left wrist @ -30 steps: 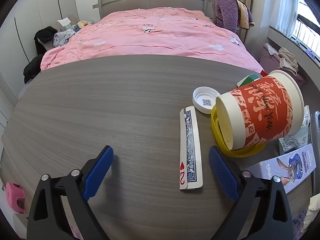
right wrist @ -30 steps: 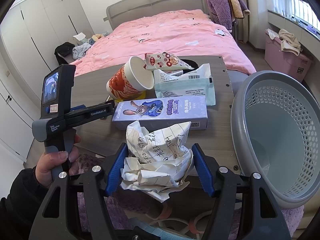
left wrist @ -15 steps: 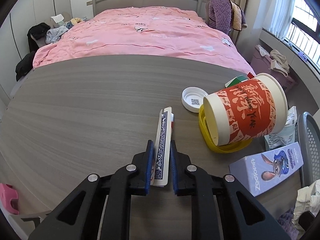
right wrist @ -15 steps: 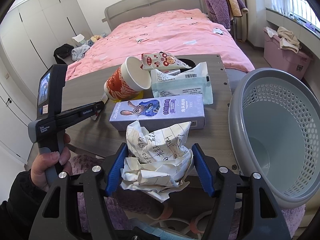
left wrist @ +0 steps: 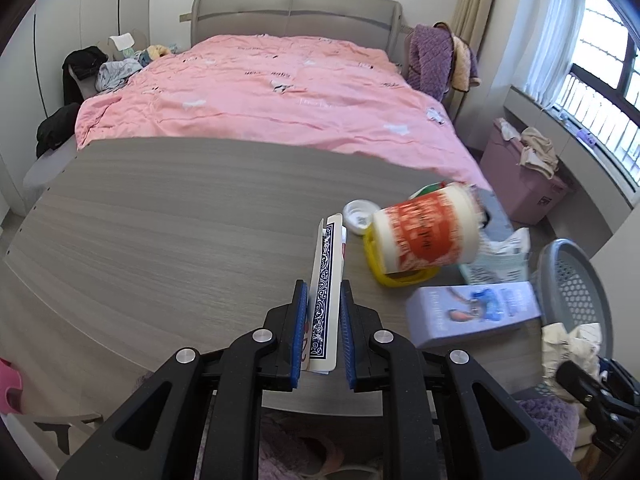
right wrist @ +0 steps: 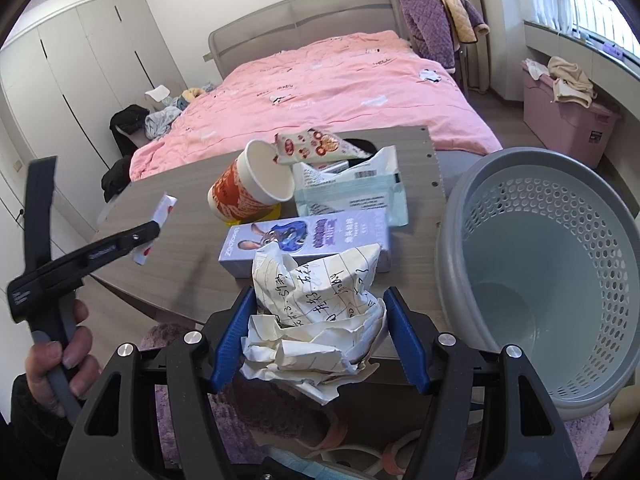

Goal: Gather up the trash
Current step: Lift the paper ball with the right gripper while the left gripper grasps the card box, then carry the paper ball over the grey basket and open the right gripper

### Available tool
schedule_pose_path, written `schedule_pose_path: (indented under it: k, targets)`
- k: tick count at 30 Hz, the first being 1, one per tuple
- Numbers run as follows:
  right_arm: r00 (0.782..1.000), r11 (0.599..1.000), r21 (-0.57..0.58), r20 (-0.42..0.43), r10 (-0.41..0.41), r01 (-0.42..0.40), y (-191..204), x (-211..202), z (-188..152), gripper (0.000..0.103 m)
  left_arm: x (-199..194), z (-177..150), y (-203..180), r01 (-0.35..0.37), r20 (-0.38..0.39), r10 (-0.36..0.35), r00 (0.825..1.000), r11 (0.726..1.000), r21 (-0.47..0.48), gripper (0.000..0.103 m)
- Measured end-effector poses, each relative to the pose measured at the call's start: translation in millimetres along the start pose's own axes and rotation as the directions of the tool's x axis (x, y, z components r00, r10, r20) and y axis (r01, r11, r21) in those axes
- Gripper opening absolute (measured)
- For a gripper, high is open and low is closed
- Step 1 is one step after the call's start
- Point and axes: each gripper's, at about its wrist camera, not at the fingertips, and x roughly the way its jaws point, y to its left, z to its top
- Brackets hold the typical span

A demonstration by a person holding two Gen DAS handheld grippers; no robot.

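My left gripper (left wrist: 323,332) is shut on a small stack of playing cards (left wrist: 326,280) with blue patterned backs, lifted off the grey wooden table (left wrist: 160,240). It also shows in the right wrist view (right wrist: 148,236), holding the cards (right wrist: 158,220) above the table's left part. My right gripper (right wrist: 318,332) is shut on a crumpled ball of handwritten paper (right wrist: 320,300), held at the table's near edge, left of the grey perforated trash basket (right wrist: 540,264). The paper (left wrist: 568,344) and basket (left wrist: 576,280) show at the right of the left wrist view.
On the table lie a tipped orange-and-white paper cup (right wrist: 252,188) on a yellow lid (left wrist: 396,276), a white cap (left wrist: 358,216), a purple cartoon box (right wrist: 308,240), a wipes pack (right wrist: 352,196) and a snack wrapper (right wrist: 316,146). A pink bed (left wrist: 272,92) stands behind.
My left gripper closed on the playing cards and lifted them off the table, pulling back. My right gripper kept the crumpled paper and barely moved.
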Motion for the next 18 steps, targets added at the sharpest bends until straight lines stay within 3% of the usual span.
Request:
schedule_pose_path:
  k: [9, 18]
  targets:
    - [0.992, 0.992, 0.094, 0.09, -0.088, 0.08, -59, -42, 1, 0.064, -31, 11, -91, 0.162, 0.039, -0.168, 0.985, 0.978, 0.129, 0.016]
    - [0.966, 0.958, 0.208, 0.124, -0.227, 0.198, -136, -72, -5, 0.064, -6, -9, -209, 0.284, -0.069, -0.277, 0.958, 0.905, 0.317, 0.016]
